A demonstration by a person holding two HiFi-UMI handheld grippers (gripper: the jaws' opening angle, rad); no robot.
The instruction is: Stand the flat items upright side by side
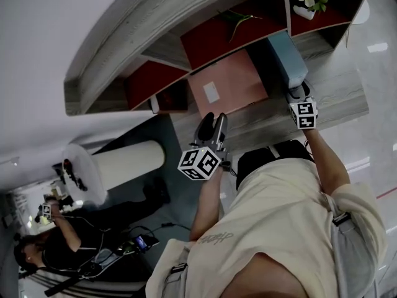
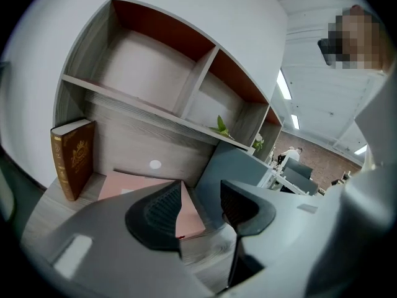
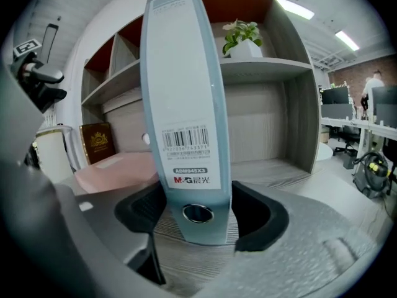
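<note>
A blue-grey binder (image 3: 183,104) stands upright on the lower wooden shelf (image 3: 273,169), spine toward me, between the jaws of my right gripper (image 3: 198,213). The pads sit close at each side without clearly pressing it. The head view shows this binder (image 1: 287,58) at the right, with the right gripper (image 1: 296,93) just below it. A pink folder (image 1: 226,89) lies flat to its left. My left gripper (image 1: 212,124) hovers in front of the pink folder (image 2: 133,184), open and empty (image 2: 201,203). A brown book (image 2: 73,157) stands upright at the far left.
A potted plant (image 3: 243,39) sits in the upper right compartment and a green leaf (image 1: 239,18) in the one beside it. Shelf dividers and the upper board (image 2: 149,110) bound the space above. A white cylinder (image 1: 124,163) and a seated person (image 1: 56,247) are at lower left.
</note>
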